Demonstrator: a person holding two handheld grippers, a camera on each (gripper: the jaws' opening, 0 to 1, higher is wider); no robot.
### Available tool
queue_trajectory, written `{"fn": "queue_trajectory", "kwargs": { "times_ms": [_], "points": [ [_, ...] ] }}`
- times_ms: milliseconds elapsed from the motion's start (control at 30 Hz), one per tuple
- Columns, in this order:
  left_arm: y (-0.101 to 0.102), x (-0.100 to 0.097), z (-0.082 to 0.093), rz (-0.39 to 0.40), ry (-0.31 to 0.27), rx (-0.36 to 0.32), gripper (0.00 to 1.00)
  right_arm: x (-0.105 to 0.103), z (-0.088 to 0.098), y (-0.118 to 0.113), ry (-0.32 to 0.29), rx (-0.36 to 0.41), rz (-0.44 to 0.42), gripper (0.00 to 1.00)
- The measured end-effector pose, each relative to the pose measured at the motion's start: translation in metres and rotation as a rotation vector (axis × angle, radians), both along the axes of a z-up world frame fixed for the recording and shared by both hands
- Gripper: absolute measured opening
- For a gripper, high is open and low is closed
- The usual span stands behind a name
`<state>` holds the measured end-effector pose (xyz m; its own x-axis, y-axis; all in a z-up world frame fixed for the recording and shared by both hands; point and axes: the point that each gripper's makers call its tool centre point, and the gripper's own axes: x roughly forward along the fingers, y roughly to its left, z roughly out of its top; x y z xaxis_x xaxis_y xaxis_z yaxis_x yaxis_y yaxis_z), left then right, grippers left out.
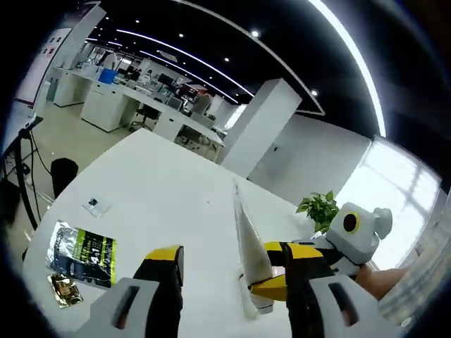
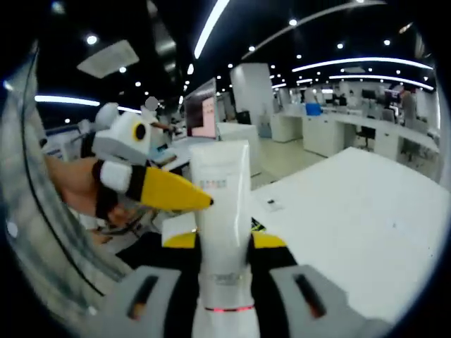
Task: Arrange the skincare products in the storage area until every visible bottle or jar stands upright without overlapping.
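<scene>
A white squeeze tube [image 2: 220, 211] with a silver band near its cap stands up between the jaws of my right gripper [image 2: 222, 243], which is shut on it. In the left gripper view the same tube [image 1: 246, 239] shows edge-on above the white table [image 1: 162, 190]. There the right gripper [image 1: 273, 271] comes in from the right and clamps the tube near its cap. My left gripper [image 1: 236, 257] is open, its jaws wide apart on either side of the tube. In the right gripper view the left gripper [image 2: 165, 186], held by a hand, points a yellow tip at the tube's left edge.
On the table lie a silver, black and green packet [image 1: 81, 246], a small brown sachet [image 1: 63, 289] and a small clear bag [image 1: 95, 205]. A potted plant [image 1: 320, 208] stands at the far edge. A clear curved plastic wall [image 2: 35, 211] runs along the left.
</scene>
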<state>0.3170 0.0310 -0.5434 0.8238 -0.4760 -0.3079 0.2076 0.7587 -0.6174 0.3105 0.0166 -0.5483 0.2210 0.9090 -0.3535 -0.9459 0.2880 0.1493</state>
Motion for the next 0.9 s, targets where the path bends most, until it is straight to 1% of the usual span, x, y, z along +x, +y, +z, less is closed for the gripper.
{"fn": "queue_trajectory", "kwargs": {
  "times_ms": [67,133,200,233,300,367,500,767,833,900],
  "points": [
    [-0.004,-0.002,0.0,-0.012,0.004,-0.012,0.56,-0.002,0.002,0.001,-0.011,-0.001,0.004,0.24],
    [-0.007,-0.005,-0.001,-0.026,0.011,-0.03,0.5,-0.005,0.004,0.002,-0.033,-0.004,0.018,0.25],
    [-0.009,-0.007,-0.002,-0.03,0.018,-0.041,0.46,-0.007,0.005,0.004,-0.042,-0.008,0.028,0.25],
    [-0.009,-0.007,-0.003,-0.03,0.022,-0.045,0.45,-0.009,0.005,0.006,-0.066,-0.018,0.039,0.25],
    [-0.01,-0.009,-0.004,-0.037,0.03,-0.058,0.4,-0.012,0.007,0.01,-0.079,-0.021,0.056,0.25],
    [-0.012,-0.011,-0.001,-0.045,0.026,-0.088,0.36,-0.014,0.008,0.012,-0.09,-0.026,0.065,0.25],
    [-0.013,-0.012,0.002,-0.052,0.015,-0.095,0.29,-0.017,0.007,0.017,-0.096,-0.03,0.082,0.25],
    [-0.011,-0.015,0.002,-0.05,0.019,-0.106,0.27,-0.021,0.006,0.02,-0.09,-0.034,0.101,0.25],
    [-0.012,-0.016,0.002,-0.055,0.019,-0.113,0.24,-0.022,0.006,0.021,-0.088,-0.037,0.106,0.25],
    [-0.012,-0.016,0.002,-0.052,0.019,-0.114,0.24,-0.023,0.005,0.021,-0.088,-0.039,0.107,0.25]
  ]
}}
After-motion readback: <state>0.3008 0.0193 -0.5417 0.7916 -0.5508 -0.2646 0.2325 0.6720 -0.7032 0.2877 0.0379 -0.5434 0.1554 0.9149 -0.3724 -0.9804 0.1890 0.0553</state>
